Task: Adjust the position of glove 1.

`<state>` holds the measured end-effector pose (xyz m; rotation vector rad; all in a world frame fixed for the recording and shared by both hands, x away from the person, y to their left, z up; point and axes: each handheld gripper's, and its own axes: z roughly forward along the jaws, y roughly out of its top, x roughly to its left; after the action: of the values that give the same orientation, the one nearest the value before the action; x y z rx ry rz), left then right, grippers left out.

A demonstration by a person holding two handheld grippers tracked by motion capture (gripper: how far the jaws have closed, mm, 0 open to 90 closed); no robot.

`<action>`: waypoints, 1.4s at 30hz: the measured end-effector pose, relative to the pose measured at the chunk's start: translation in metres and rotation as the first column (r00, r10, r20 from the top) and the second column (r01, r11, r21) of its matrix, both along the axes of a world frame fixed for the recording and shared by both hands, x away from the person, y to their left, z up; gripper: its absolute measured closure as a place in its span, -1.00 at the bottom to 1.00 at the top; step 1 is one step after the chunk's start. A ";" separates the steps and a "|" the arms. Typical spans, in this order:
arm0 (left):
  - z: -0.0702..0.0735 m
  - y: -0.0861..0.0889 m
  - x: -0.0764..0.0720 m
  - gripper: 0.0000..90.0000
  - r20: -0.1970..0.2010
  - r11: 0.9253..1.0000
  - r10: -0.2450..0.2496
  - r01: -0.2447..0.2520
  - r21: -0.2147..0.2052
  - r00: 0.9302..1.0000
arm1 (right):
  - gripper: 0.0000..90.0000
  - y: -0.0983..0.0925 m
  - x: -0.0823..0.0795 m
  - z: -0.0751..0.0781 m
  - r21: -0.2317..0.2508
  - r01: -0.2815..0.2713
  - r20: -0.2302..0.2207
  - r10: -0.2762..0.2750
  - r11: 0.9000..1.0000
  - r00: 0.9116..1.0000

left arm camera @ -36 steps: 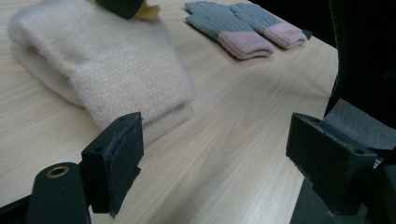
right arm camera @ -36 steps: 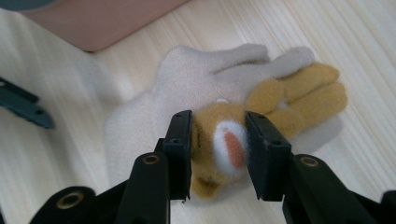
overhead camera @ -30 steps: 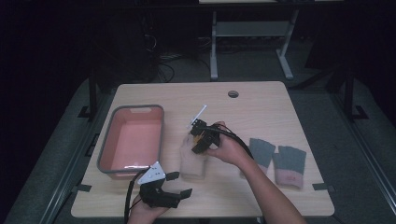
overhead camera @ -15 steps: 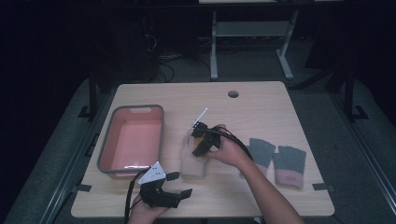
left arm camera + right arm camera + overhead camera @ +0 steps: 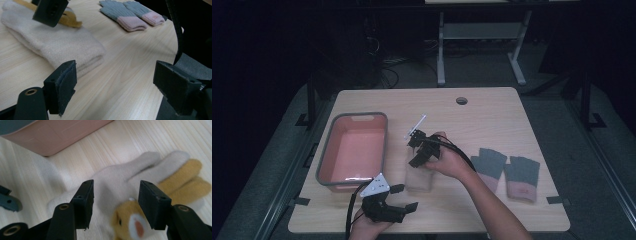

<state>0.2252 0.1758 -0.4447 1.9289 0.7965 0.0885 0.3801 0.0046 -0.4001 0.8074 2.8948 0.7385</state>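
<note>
Wooden table [image 5: 492,115] is bearing a cream animal-face mitten [image 5: 419,172] just beside the pink bin [image 5: 354,150]. Right gripper [image 5: 113,202] is hovering over the mitten, its jaws just having been opening, the pads seemingly clear of the fabric lying between them. Left gripper [image 5: 112,87] is resting with jaws spread wide, near the mitten's cuff.

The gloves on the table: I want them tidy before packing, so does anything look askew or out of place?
Nothing stands out. The cream glove lies flat beside the pink bin under the right tongs, whose jaws have just been opening. The grey-and-pink pair lies side by side.
</note>
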 end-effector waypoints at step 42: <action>-0.002 -0.023 0.006 -0.58 -0.108 1.000 -0.004 0.002 -0.012 0.994 | -0.18 -0.041 -0.015 -0.010 0.007 0.048 -0.005 -0.048 0.999 0.999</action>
<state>0.2312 0.1529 -0.4468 1.9361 0.8639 -0.0227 0.3652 -0.0367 -0.4099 0.8774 2.8679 0.7437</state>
